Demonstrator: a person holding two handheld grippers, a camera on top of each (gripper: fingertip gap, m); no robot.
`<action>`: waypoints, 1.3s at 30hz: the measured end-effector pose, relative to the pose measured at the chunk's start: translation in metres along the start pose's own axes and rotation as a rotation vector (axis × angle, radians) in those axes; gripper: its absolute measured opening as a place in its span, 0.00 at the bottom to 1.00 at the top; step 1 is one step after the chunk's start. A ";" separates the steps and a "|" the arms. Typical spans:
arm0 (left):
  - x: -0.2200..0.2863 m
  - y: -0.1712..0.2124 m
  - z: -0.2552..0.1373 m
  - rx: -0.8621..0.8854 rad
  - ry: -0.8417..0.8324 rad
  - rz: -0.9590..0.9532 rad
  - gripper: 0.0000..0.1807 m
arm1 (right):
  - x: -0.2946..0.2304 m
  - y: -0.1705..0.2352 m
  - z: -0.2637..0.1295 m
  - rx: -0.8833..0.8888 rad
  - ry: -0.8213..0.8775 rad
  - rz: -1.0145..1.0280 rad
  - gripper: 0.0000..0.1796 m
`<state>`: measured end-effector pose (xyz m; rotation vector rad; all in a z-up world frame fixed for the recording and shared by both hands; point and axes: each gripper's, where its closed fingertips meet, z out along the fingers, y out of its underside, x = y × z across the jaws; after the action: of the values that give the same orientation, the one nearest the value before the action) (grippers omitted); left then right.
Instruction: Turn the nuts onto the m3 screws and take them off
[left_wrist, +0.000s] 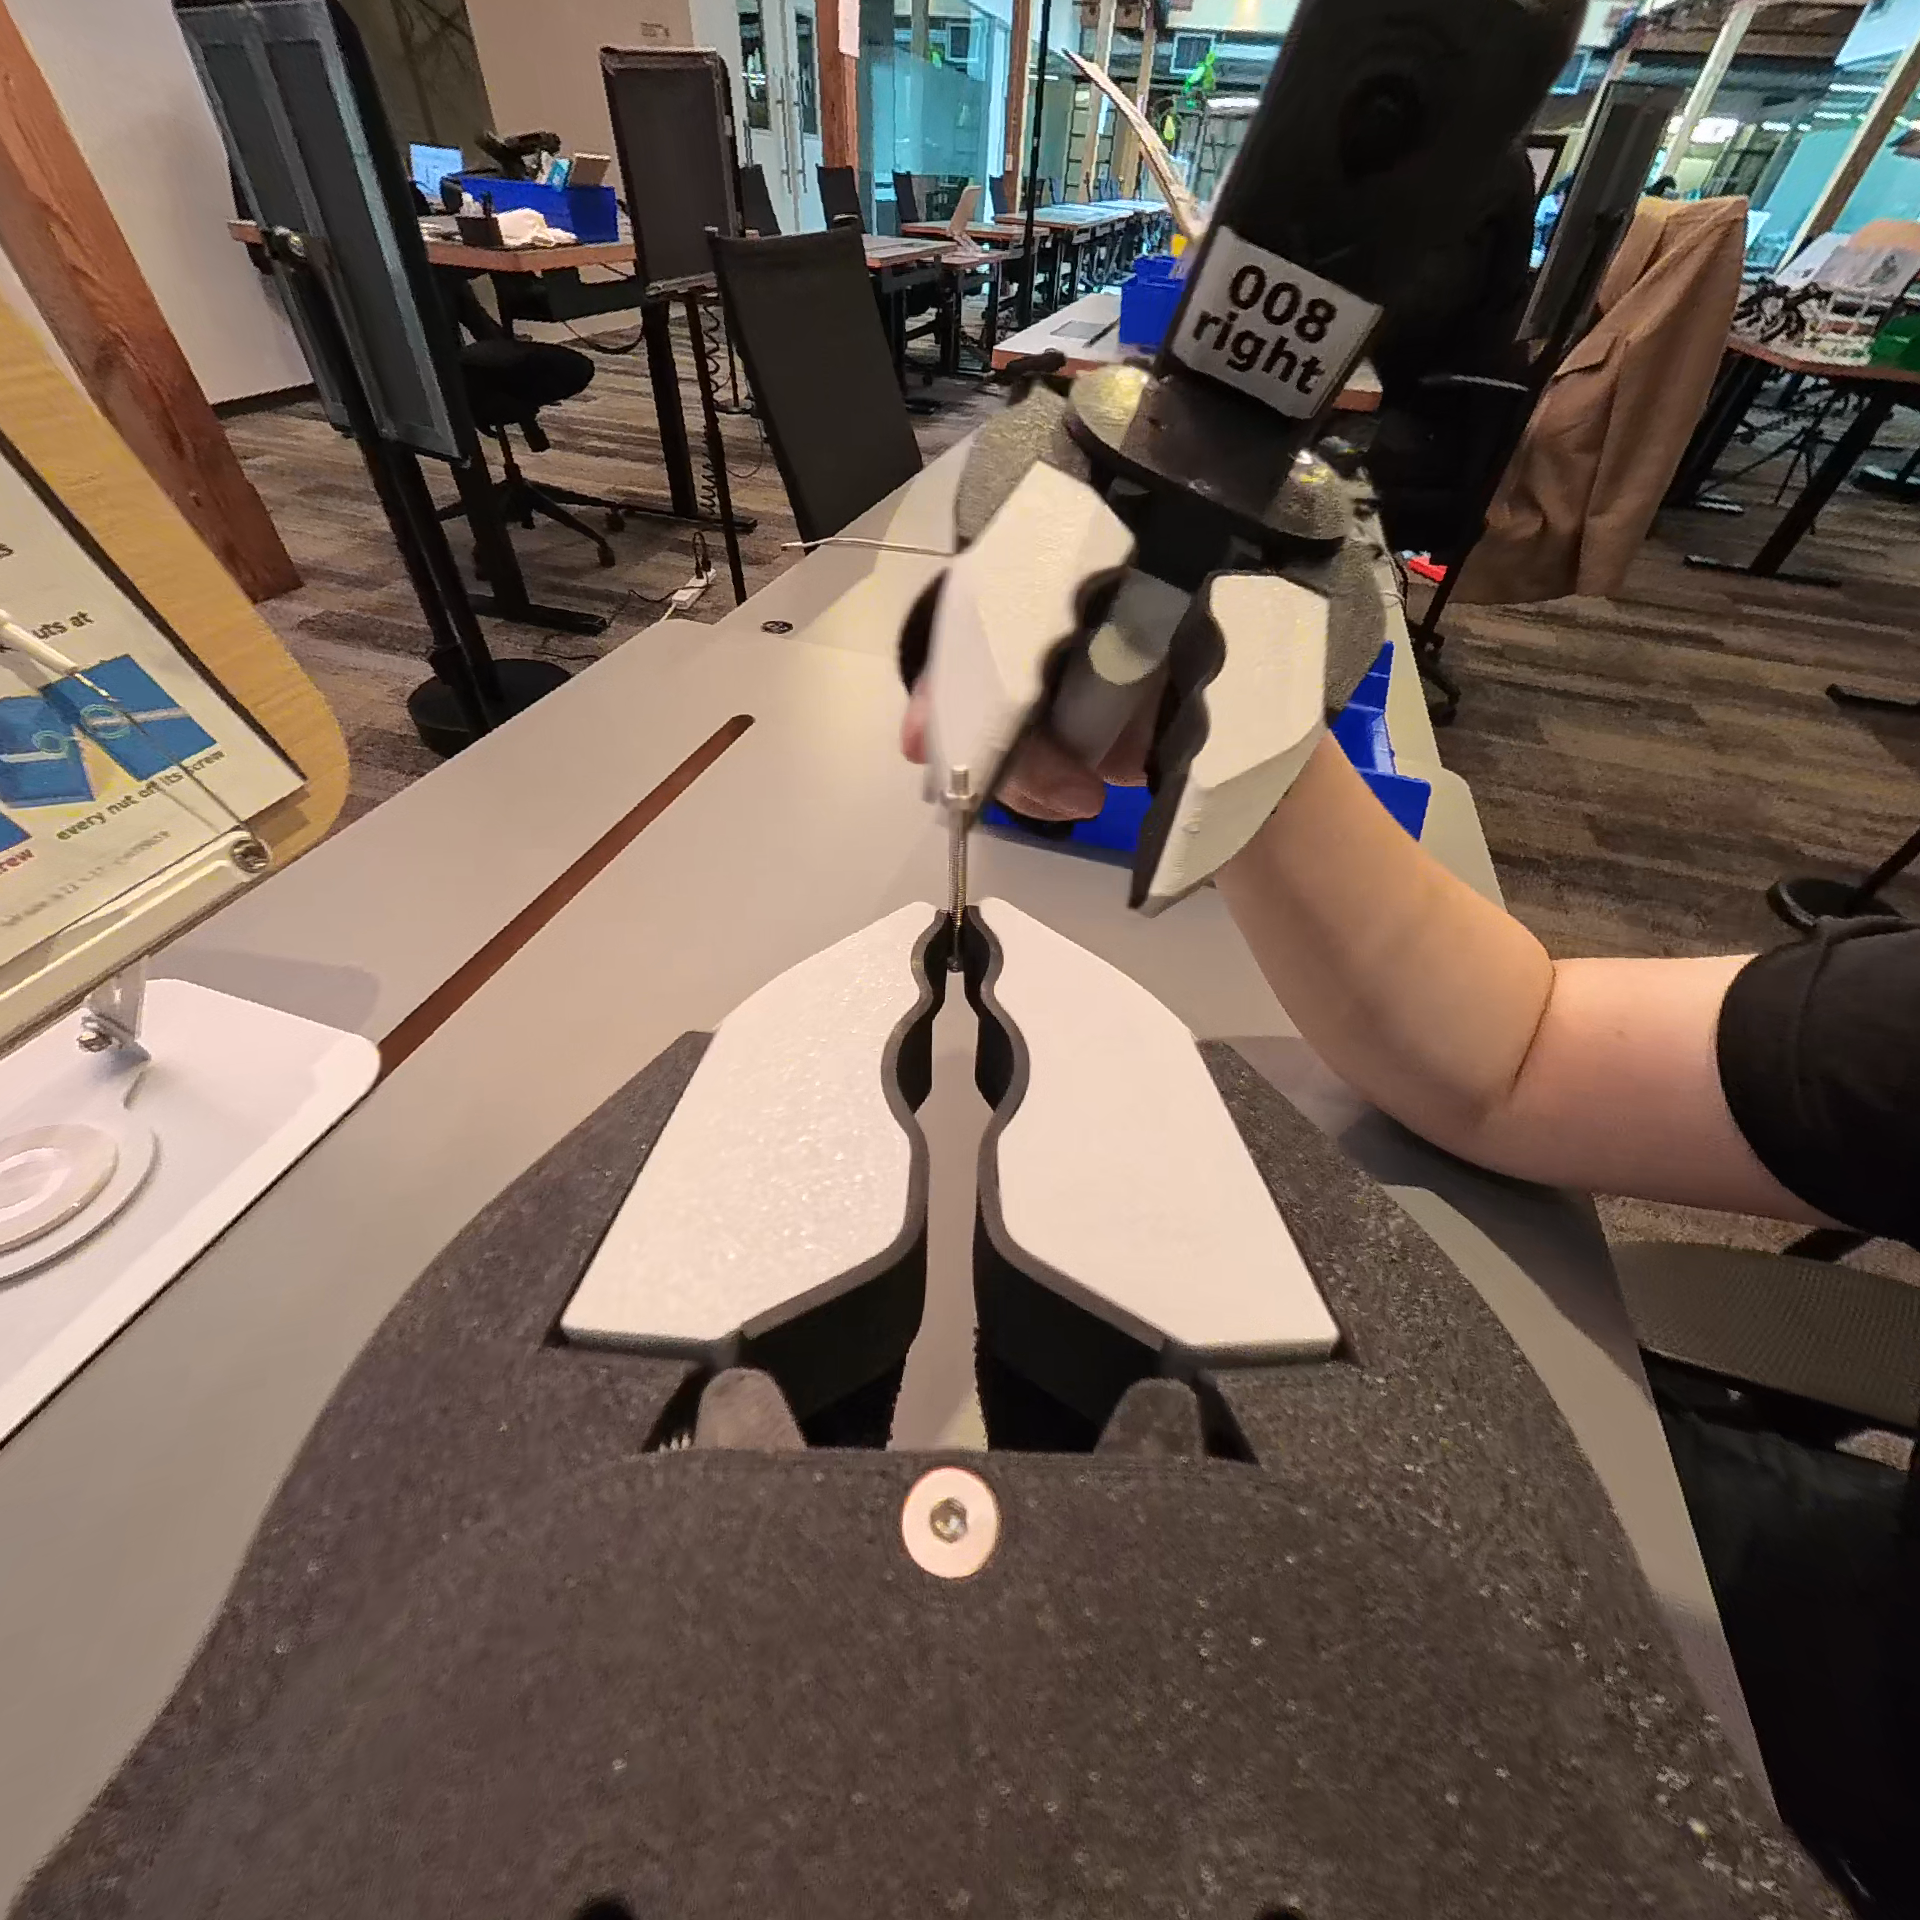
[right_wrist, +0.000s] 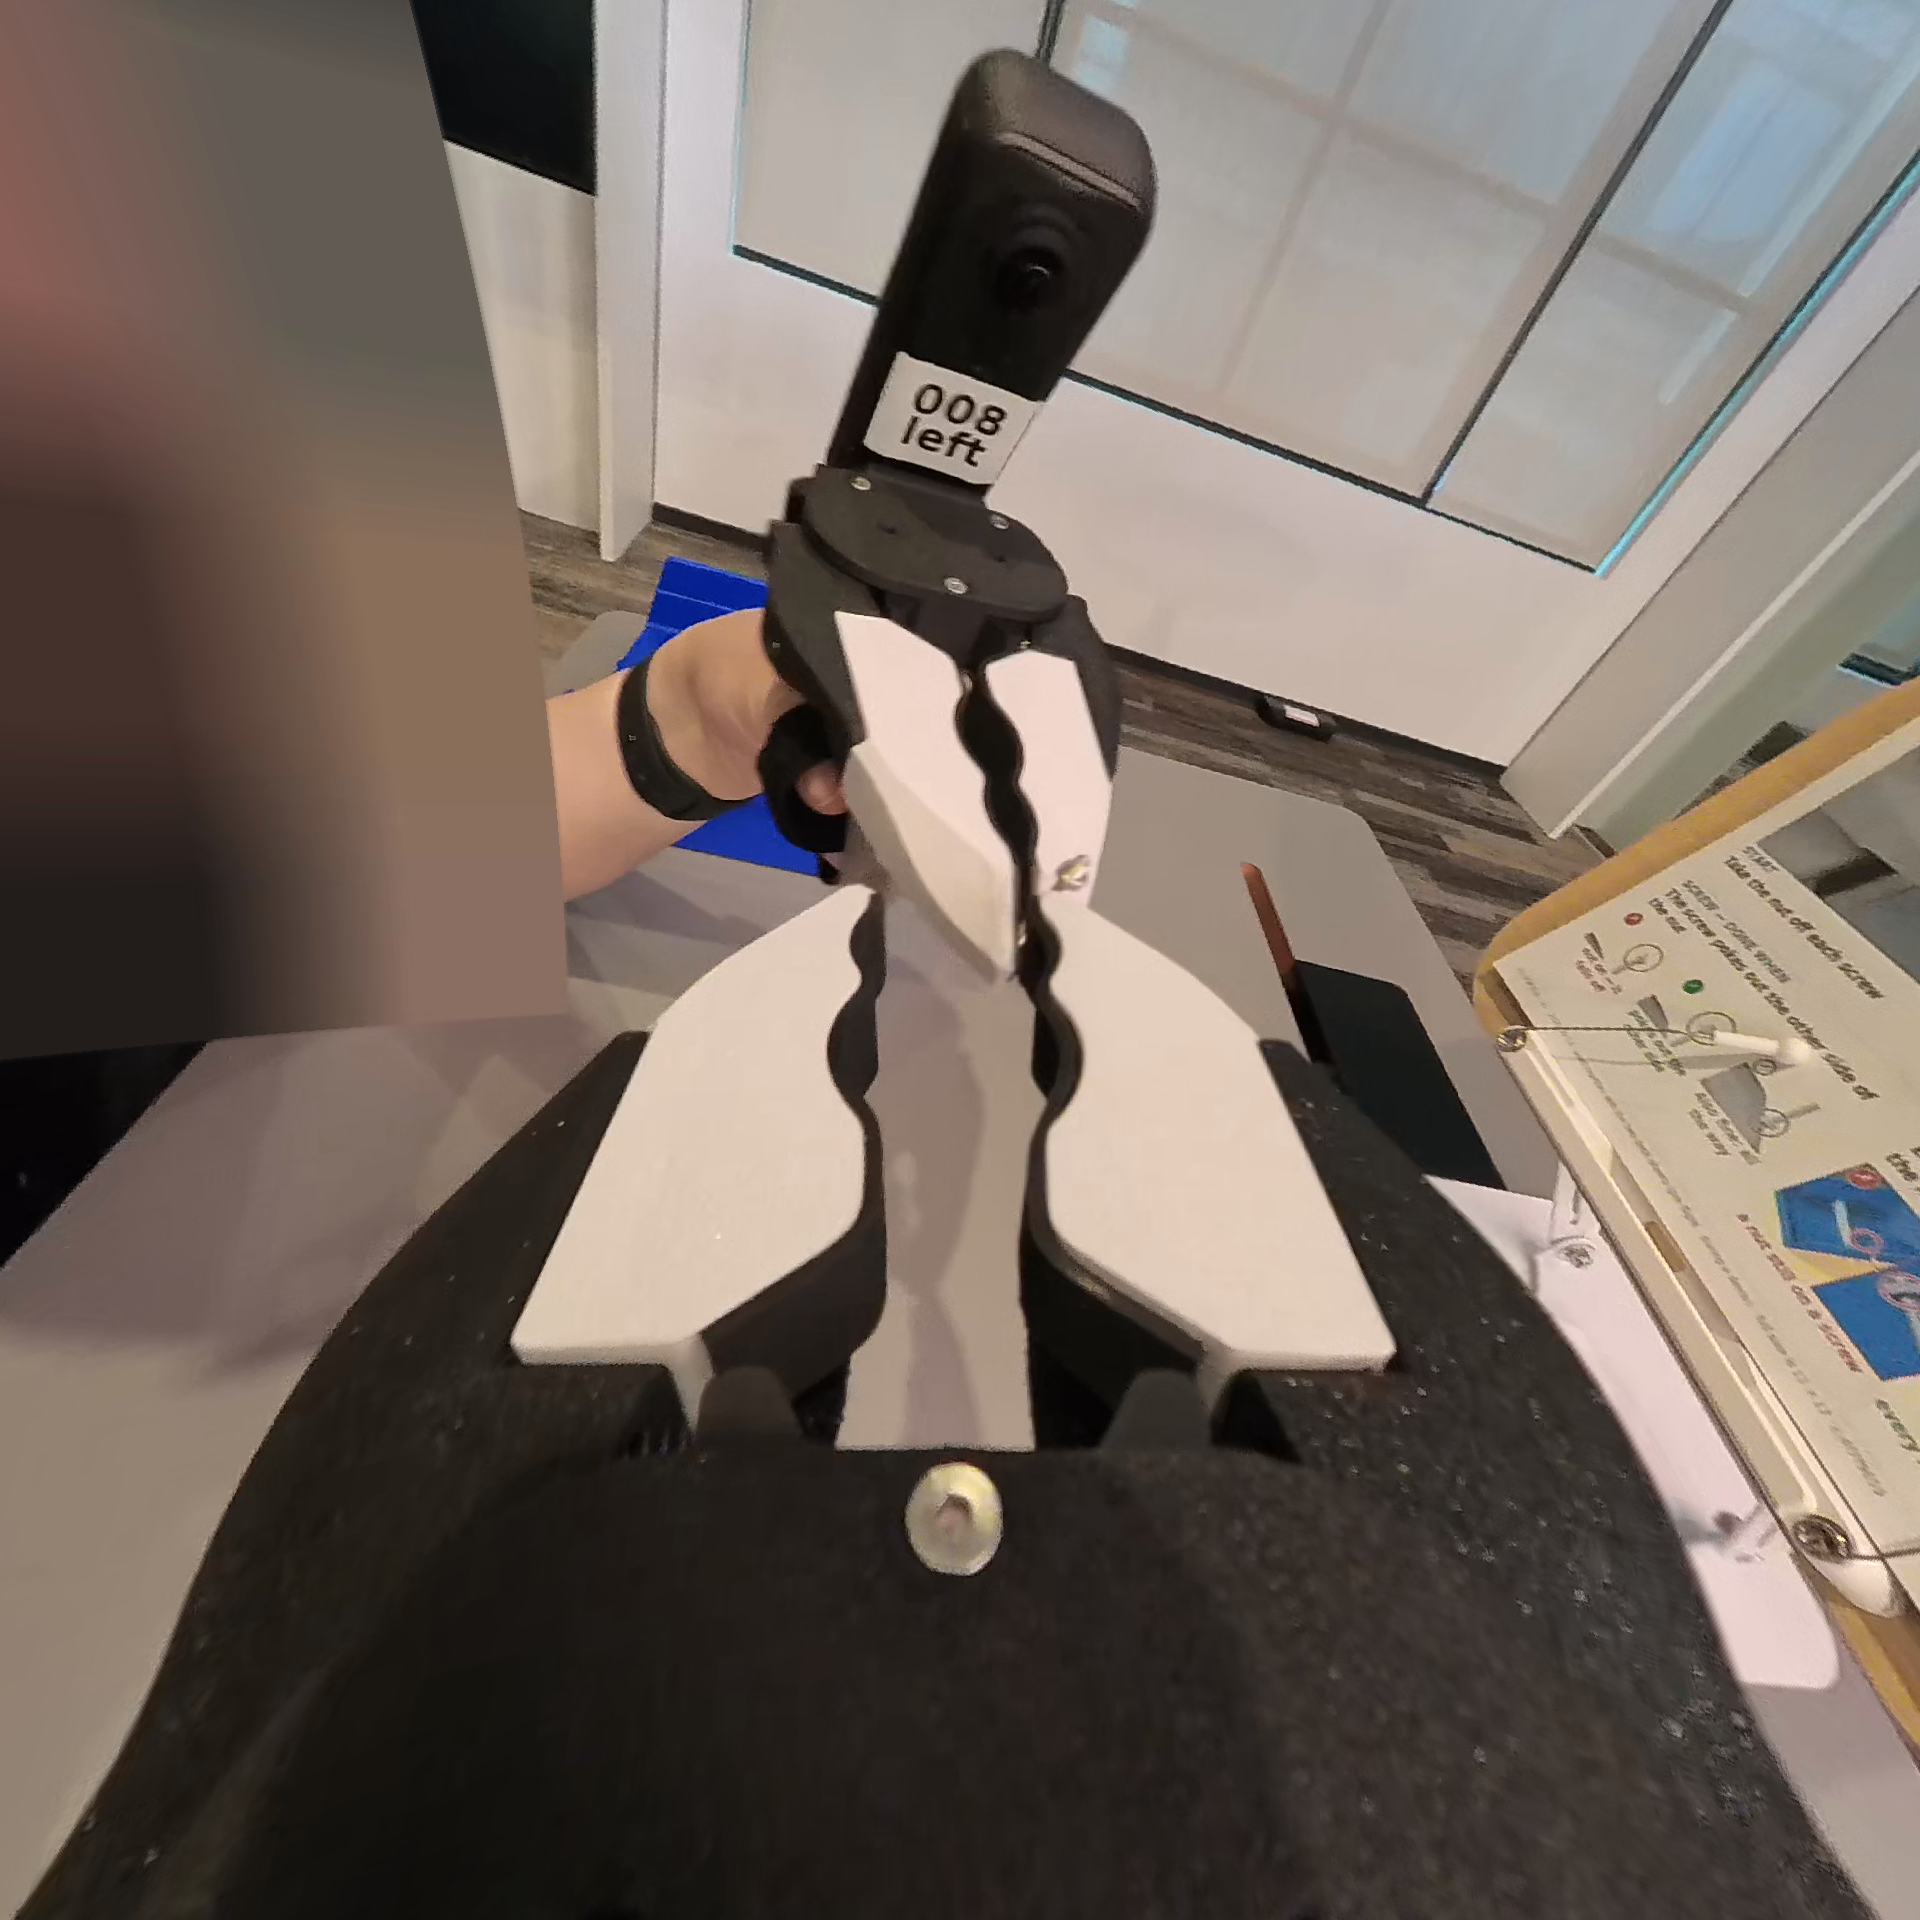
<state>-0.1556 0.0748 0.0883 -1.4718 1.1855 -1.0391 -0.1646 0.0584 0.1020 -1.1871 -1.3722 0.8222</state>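
My left gripper (left_wrist: 956, 920) is shut on the lower end of a thin m3 screw (left_wrist: 958, 862), which stands up out of its fingertips. A small nut (left_wrist: 958, 795) sits near the screw's top end. My right gripper (left_wrist: 1065, 842) comes down from above with its jaws wide apart; one fingertip (left_wrist: 977, 769) touches the nut. In the right wrist view my right gripper (right_wrist: 971, 904) is open around the tip of the shut left gripper (right_wrist: 1023, 935). There the nut and screw end (right_wrist: 1070, 871) lie against the right finger.
A grey table (left_wrist: 623, 831) with a long slot (left_wrist: 582, 873) lies below. An instruction board on a white stand (left_wrist: 104, 727) is at the left, also in the right wrist view (right_wrist: 1714, 1091). Blue bins (left_wrist: 1382, 748) sit behind the right gripper. A forearm (left_wrist: 1403, 1018) rests at the right. The tips of both grippers are at nearly the same place.
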 end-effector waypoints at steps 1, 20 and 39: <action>-0.001 0.000 -0.001 0.003 0.000 -0.004 0.01 | 0.000 -0.001 -0.002 0.007 0.000 0.005 0.12; 0.001 -0.001 0.001 0.009 0.002 0.002 0.01 | 0.003 -0.006 -0.002 0.048 0.015 0.001 0.15; -0.001 -0.013 -0.009 0.078 -0.001 -0.007 0.01 | 0.021 -0.011 0.015 0.204 0.000 0.197 0.02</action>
<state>-0.1617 0.0751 0.1031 -1.4168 1.1272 -1.0770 -0.1800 0.0780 0.1160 -1.1731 -1.1531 1.0746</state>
